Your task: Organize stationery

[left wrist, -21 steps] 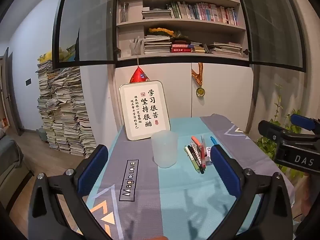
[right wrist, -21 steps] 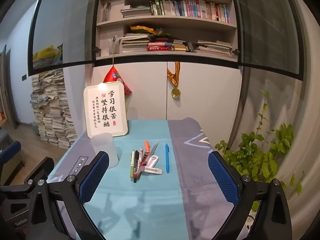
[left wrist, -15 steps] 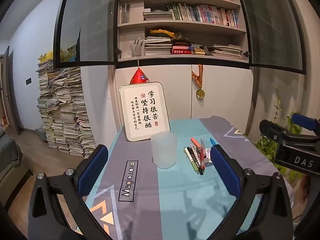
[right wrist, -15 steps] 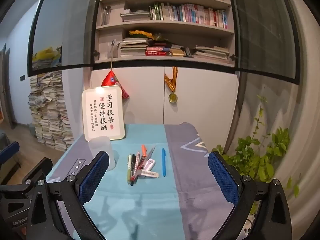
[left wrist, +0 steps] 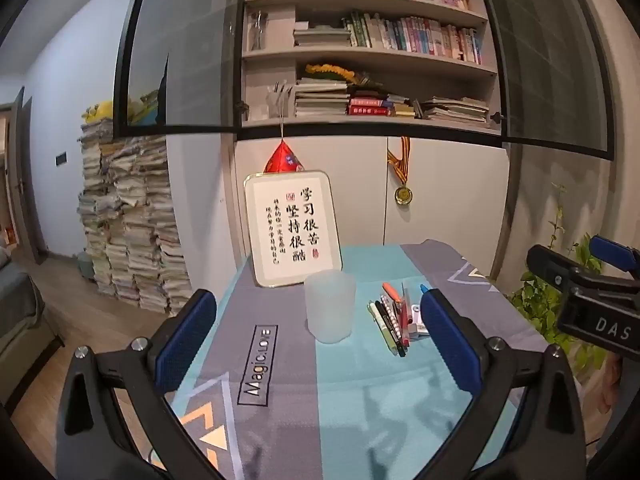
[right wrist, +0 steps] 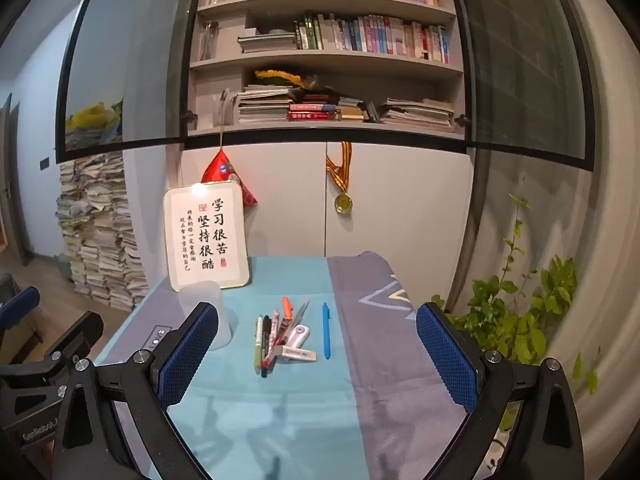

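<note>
Pens, loose bundle of coloured plastic ones, long axes near-to-far, ahead of right gripper, nearer than left gripper; both wide open, empty; frosted translucent cup left.

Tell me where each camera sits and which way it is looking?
Left wrist view: sits on the left claw, looking forward over the table at the frosted cup; its own open blue fingers show, and the right claw pokes in from the right edge.
Right wrist view: sits on the right claw, looking forward at the pile of pens and the blue pen; its open fingers show, with the left claw at the left edge.
Both share the cup, the pens, the framed sign, the medal and the bookshelf.
</note>
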